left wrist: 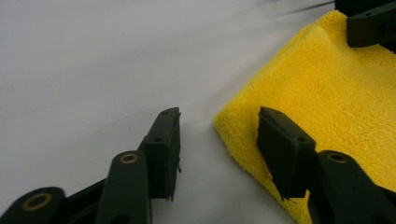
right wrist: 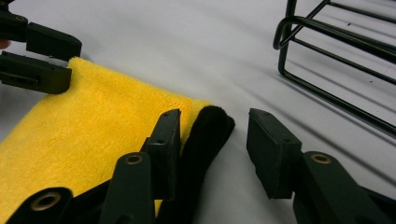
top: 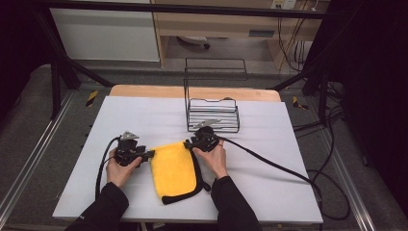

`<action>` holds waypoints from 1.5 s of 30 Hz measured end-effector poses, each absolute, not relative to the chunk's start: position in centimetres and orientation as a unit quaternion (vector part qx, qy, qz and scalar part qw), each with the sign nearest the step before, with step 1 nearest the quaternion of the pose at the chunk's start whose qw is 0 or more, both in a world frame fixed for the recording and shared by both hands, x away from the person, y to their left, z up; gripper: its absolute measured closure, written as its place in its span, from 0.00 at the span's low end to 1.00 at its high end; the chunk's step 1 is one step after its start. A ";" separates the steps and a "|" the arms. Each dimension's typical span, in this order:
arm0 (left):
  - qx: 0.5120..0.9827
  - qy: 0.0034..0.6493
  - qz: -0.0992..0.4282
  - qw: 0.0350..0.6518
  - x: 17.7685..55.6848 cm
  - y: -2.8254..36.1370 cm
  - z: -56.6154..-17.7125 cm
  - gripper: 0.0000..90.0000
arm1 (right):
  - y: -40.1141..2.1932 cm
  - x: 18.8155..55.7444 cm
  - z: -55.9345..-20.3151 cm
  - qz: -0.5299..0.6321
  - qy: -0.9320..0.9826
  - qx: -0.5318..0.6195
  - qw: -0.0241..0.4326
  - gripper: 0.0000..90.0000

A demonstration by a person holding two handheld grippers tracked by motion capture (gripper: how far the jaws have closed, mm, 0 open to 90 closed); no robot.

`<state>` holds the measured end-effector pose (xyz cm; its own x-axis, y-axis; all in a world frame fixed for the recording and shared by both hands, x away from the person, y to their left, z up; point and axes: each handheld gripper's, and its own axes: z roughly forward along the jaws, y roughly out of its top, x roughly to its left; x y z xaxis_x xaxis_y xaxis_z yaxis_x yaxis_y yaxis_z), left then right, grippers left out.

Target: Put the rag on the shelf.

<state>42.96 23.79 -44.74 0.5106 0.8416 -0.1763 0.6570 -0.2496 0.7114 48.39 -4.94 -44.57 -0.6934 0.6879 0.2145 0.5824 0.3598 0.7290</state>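
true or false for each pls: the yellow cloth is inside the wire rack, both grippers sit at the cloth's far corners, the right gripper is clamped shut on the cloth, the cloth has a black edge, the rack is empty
1. The yellow cloth is inside the wire rack. False: it lies folded on the white table, nearer the person than the rack.
2. The left gripper and right gripper sit at the cloth's two far corners. True.
3. The right gripper is clamped shut on the cloth. False: its jaws stand apart, with the cloth's corner between them and not pinched.
4. The cloth has a black edge. True.
5. The rack is empty. True, as far as the high view shows.
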 end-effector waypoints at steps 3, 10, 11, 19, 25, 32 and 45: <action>0.784 0.477 0.111 0.383 42.9 23.5 -44.9 0.66 | -4.9 48.7 -45.0 0.407 0.827 0.385 0.052 0.59; 0.786 0.474 0.103 0.384 42.8 23.0 -45.0 0.79 | -4.8 48.5 -45.2 0.406 0.832 0.377 0.035 0.61; 0.784 0.477 0.101 0.383 42.8 23.0 -45.0 0.80 | -4.7 48.4 -45.3 0.407 0.832 0.377 0.036 0.62; 0.786 0.475 0.094 0.384 42.8 22.8 -45.0 0.85 | -4.3 48.1 -45.2 0.398 0.837 0.375 0.024 0.80; 0.784 0.478 0.091 0.385 42.8 22.8 -44.9 0.91 | -4.2 48.2 -45.1 0.400 0.830 0.389 0.008 0.88; 0.778 0.478 0.095 0.398 42.6 23.2 -44.4 0.93 | -4.3 47.9 -44.8 0.408 0.823 0.394 0.019 0.90; 0.766 0.439 0.139 0.449 40.8 23.7 -41.4 0.93 | -4.9 46.5 -42.1 0.455 0.805 0.378 0.050 0.90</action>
